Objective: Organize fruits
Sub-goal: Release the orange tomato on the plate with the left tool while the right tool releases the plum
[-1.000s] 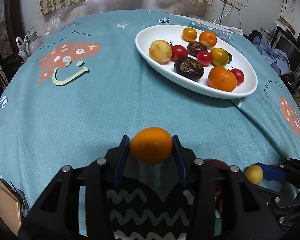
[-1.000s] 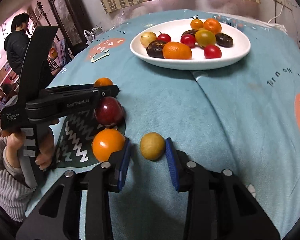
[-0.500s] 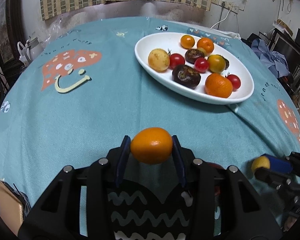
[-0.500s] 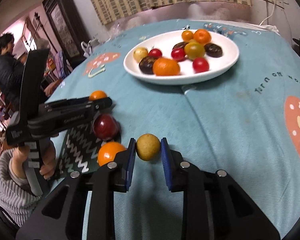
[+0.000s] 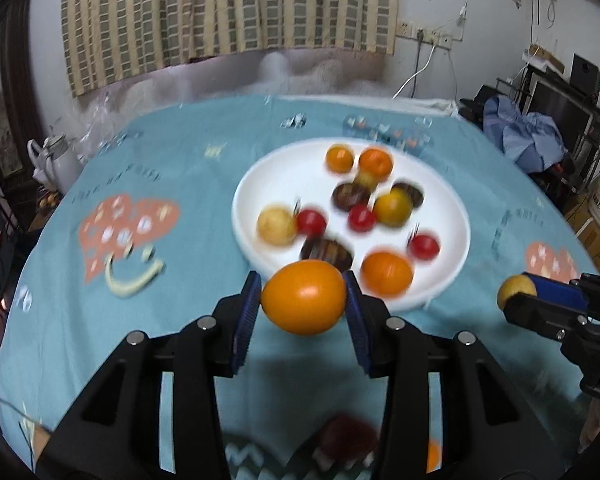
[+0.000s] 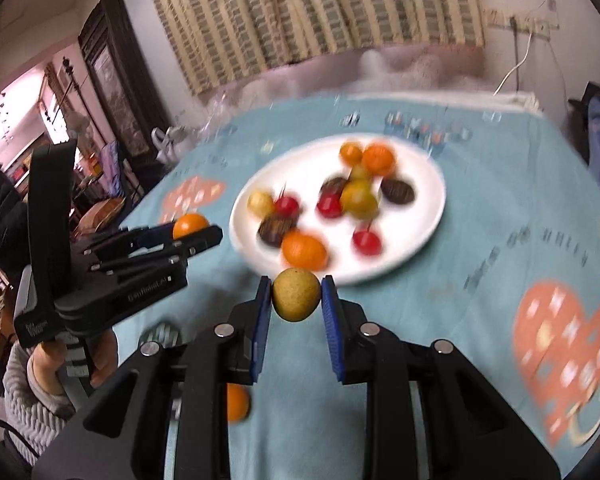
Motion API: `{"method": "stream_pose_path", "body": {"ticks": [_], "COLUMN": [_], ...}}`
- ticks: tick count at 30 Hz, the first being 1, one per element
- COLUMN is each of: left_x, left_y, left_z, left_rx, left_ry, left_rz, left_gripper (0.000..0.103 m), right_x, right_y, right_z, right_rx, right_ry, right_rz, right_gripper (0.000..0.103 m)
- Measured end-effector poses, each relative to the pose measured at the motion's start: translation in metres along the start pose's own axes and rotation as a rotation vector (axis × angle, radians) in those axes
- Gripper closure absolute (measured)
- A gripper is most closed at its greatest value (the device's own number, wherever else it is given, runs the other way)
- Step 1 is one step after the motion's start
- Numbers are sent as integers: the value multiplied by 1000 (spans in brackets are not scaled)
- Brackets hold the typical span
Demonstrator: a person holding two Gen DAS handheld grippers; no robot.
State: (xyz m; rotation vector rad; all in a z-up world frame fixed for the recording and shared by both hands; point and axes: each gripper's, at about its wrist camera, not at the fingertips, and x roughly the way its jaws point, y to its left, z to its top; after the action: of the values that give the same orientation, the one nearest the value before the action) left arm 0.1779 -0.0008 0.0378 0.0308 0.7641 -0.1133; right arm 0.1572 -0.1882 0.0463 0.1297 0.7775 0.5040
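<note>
One dark red fruit (image 5: 346, 434) shows blurred behind left gripper (image 5: 303, 304).

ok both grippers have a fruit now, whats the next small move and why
Probably carry both forward over the white plate. The left gripper clamps an orange fruit, the right gripper a yellow-green fruit, both clear of the tablecloth, and the other fruits already sit there.
</note>
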Motion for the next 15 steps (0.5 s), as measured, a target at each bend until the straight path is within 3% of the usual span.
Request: {"method": "stream_pose_path", "body": {"ticks": [6,14,15], "left_x": [32,75,78], "left_y": [-5,-1,0], "left_z": [39,46,45], "left_rx": [-31,-78,-87], "left_ry": [8,66,81], "left_rz": [-41,-88,-109], "left_gripper": [61,60,52], "right_x": [28,80,81], "right_y": [-31,-55,-56], "right_z": [40,40,40], "right_rx": [79,124,130], "right_ry": [-26,62,68], "right_rz": [-13,-13,-10], "right_gripper": [76,73,69]}}
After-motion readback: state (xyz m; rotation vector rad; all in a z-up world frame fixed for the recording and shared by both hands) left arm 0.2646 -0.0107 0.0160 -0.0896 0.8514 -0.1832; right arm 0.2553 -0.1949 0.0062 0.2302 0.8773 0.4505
